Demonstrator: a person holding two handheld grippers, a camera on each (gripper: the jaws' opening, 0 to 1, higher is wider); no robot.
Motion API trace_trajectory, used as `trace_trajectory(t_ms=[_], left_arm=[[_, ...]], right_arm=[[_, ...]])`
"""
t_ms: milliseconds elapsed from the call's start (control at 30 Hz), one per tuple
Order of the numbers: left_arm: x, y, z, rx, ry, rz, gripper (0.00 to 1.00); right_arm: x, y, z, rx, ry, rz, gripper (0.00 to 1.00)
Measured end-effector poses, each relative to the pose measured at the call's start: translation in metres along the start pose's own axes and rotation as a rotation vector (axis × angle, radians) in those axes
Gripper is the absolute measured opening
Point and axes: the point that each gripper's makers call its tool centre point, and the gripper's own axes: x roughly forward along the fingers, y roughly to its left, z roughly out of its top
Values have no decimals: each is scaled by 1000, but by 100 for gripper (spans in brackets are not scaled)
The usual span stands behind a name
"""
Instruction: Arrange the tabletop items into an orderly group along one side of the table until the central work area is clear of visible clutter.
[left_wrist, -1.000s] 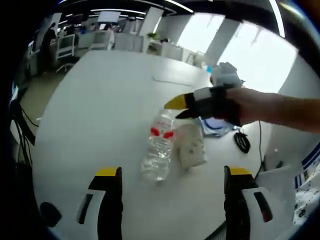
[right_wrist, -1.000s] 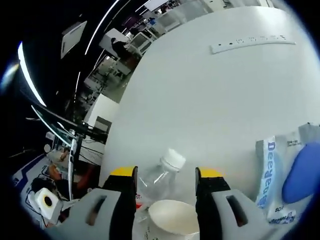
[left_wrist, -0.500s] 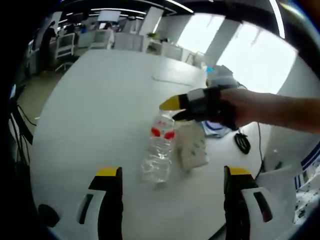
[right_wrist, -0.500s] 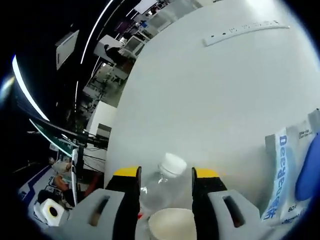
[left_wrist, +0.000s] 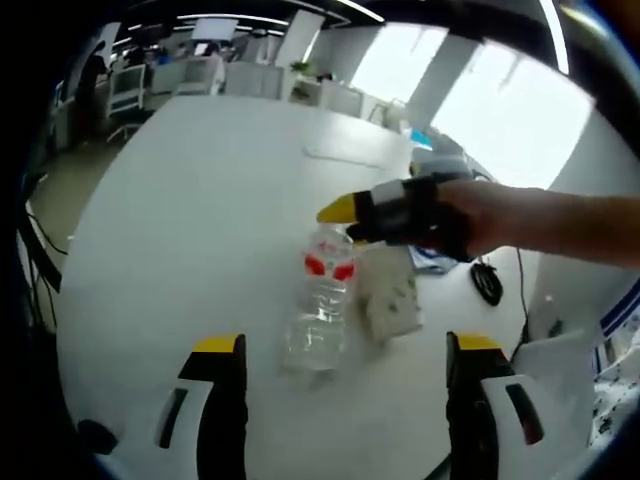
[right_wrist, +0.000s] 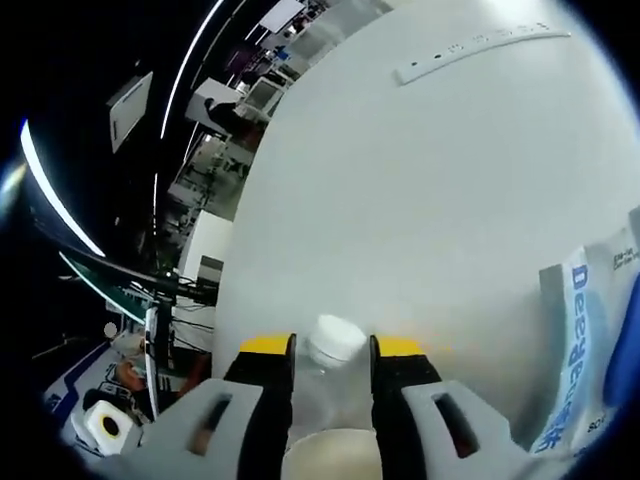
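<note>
Here the clear water bottle (left_wrist: 320, 300) lies on its side on the white table (left_wrist: 200, 190). In the left gripper view its long side runs up and down, with the white cap end at the top, far from the camera, and the flat bottom end nearer the camera. It has a red mark on its label. The right gripper (left_wrist: 345, 218) comes in from the right, held by a person's hand (left_wrist: 500, 215), and its yellow tips are at the cap end of the bottle. In the right gripper view the cap (right_wrist: 336, 338) sits right between the two yellow-tipped jaws of the right gripper (right_wrist: 331, 346), which are pulled in close on both sides of the bottle neck and look like they pinch it. A white cup (left_wrist: 388, 290) lies on its side just beside the bottle, on the right. The left gripper (left_wrist: 340, 345) has its jaws spread wide apart and holds nothing; the bottle lies ahead of it. A blue and white packet (right_wrist: 585, 340) lies on the table near the bottle, and a long white power strip (right_wrist: 470, 45) sits far off. Around the table is an office with desks, chairs and bright windows.
</note>
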Motion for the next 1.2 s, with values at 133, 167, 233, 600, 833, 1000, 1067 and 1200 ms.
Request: trace_trajectory(t_ms=[133,167,233,600,833,1000,1067,1200], left_arm=[[1,0,1,3,5,-4,78],[2,1,1,4,5,-5,78],[3,1,1,4,8,-5,78],[12,3,7,19,16,-19,75],[13,6,9,24,14,-19,74],[15,8,7,19,20,-22,74],[15,9,8,15,16,-22,73],[15,9,8,11,13,-25,73]], right_arm=[[1,2,-2,7,-7,11,25],[1,4,-3,9,-4,17,25],[1,4,-2,14,-8,20,24],[0,5,-3,38,-22,37,22],[-1,6,-2,36,-39,42,22],[-1,5,0,37,-45,42,21],[-1,6,-1,35,-47,42,21],[-3,6,0,30,-52,46,21]])
